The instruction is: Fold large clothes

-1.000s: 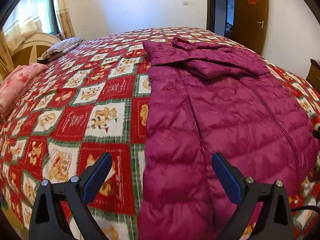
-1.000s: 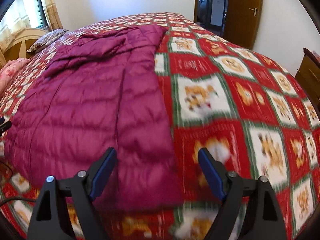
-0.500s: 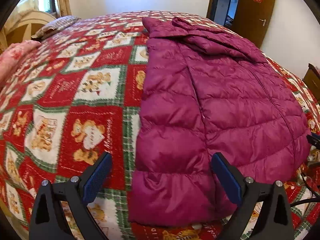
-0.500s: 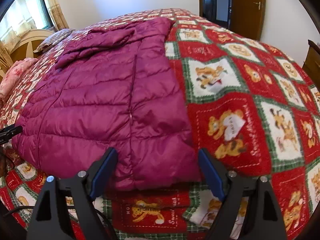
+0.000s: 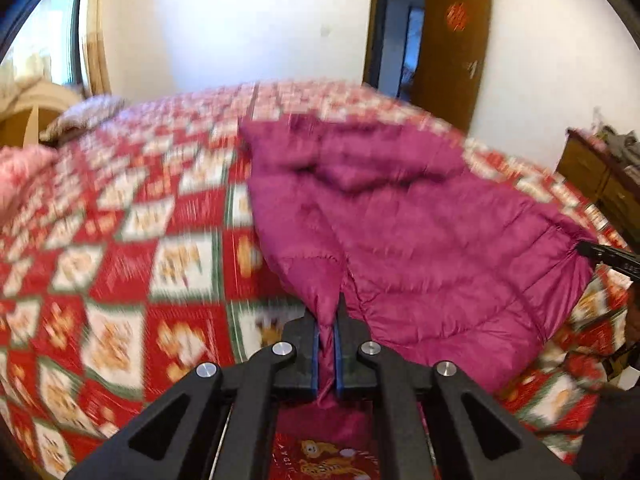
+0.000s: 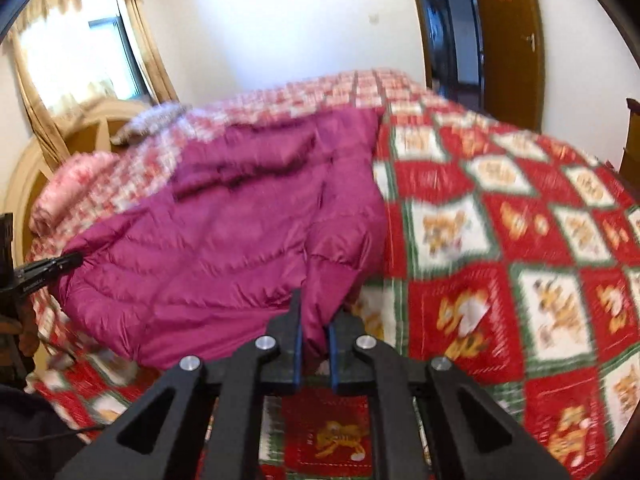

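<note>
I hold one magenta quilted puffer jacket (image 5: pixel 420 240) with two grippers. My left gripper (image 5: pixel 327 320) is clamped on one bottom corner of the jacket, the fabric pinched between its blue pads. My right gripper (image 6: pixel 314 320) is clamped on the other bottom corner in the same way. The near hem is raised off the bed, and the rest of the jacket lies on one red, white and green checked bedspread with bear pictures (image 5: pixel 132 248). At the head of the bed I count two pillows: one pink flowered pillow (image 6: pixel 76 184) and one striped pillow (image 5: pixel 84 114). One brown wooden door (image 5: pixel 456 48) stands open behind the bed.
</note>
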Available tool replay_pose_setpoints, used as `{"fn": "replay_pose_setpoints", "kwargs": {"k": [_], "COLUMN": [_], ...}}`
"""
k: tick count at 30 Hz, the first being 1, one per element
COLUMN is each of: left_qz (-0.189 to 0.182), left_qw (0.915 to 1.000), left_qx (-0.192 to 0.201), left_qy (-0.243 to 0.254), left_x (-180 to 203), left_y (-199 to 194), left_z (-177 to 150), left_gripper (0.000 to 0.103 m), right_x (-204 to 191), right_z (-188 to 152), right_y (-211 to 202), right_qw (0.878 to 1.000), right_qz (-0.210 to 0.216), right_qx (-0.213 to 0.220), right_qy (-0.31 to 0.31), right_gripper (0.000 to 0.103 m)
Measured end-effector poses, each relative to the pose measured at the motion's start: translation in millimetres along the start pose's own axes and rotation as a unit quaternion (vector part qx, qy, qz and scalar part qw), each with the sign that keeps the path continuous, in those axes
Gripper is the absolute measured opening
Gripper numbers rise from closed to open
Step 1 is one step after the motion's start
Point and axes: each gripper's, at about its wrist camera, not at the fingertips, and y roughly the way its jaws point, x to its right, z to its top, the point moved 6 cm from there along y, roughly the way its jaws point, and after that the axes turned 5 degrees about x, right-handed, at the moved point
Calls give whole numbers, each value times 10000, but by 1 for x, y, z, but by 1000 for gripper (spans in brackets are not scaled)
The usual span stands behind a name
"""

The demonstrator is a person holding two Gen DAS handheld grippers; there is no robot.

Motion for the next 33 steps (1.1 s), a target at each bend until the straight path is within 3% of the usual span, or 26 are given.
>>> {"fn": "replay_pose_setpoints", "kwargs": {"k": [7,11,17,23,28,31,33], "left_qz": [-190,-218,-127,451,589,976,1395], "left_qw": [9961,9952,9972,9970,9967,9938,9884], "left_qx": [862,951,737,611,318,289,483], "left_qy": [10,-103,83,125,-455,-455,-368], "left_x": [4,-5,-20,-50,-83,-92,-98], "left_y": [-91,-102,-4,111,166,177,174], "left_z": [44,62,110,150,157,163,166], "left_gripper": [3,3,3,7,10,25,64], "right_x": [-34,-47,-28,13,29,31,33], "right_z": [60,88,137,175,186,190,191], "right_y": [-88,-107,-21,92,144,172,186], "right_qw": [9940,9885,9888,9916,9923,9926,9932], "right_qz": [281,369,9,-458,-613,-743,-773], "right_qx": [1027,1417,1481,1180,998,893,785], "right_qy": [-231,-376,-199,247,402,358,373], "right_gripper": [10,9,9,9,9,9,9]}}
